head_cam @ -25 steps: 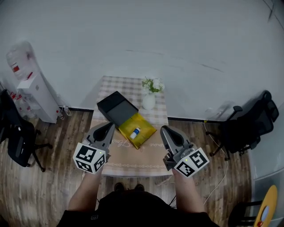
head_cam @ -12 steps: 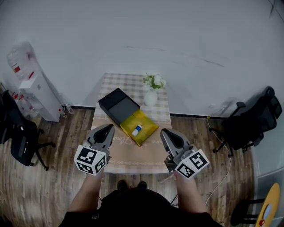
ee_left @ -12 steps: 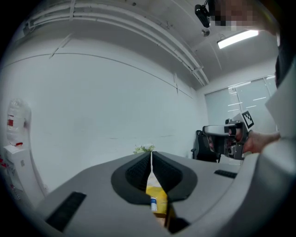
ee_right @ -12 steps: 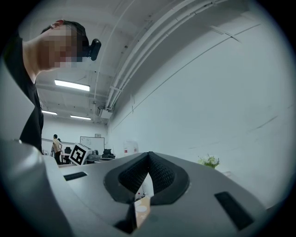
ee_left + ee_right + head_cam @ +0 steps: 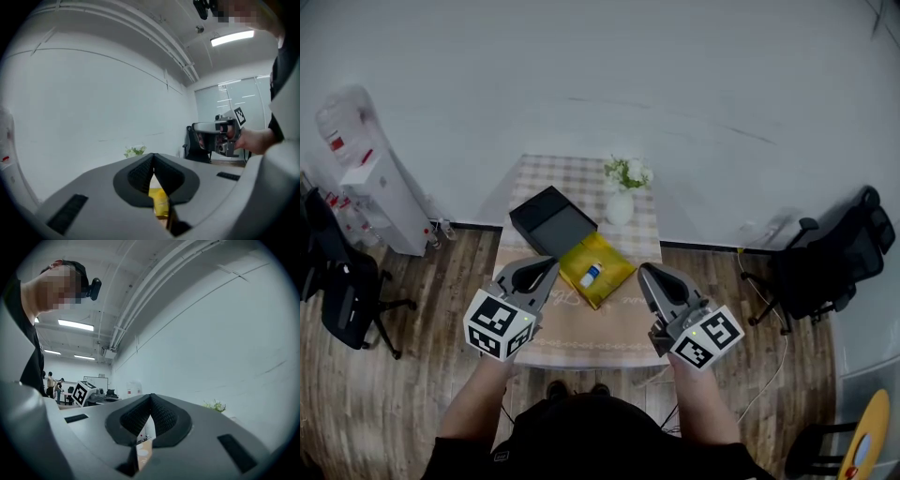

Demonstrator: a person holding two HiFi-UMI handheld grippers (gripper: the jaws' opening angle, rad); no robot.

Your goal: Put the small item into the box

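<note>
A yellow-lined open box (image 5: 602,265) lies on the small table (image 5: 581,328), with a small white and blue item (image 5: 590,275) inside it. A black box part (image 5: 551,218) lies just behind it on the left. My left gripper (image 5: 546,266) hovers at the box's left near side, shut with nothing in it. My right gripper (image 5: 649,273) hovers to the box's right, also shut and empty. In the left gripper view the jaws (image 5: 153,161) meet, with the yellow box (image 5: 160,202) showing below them. In the right gripper view the jaws (image 5: 151,399) are likewise closed.
A white vase with flowers (image 5: 621,199) stands at the table's back right. A water dispenser (image 5: 370,183) stands at the far left. Black office chairs stand at the left (image 5: 337,281) and right (image 5: 825,267) on the wooden floor. A white wall runs behind the table.
My left gripper has moved right and forward, closer to the yellow box. The right gripper has barely shifted. The small item stays in the box.
</note>
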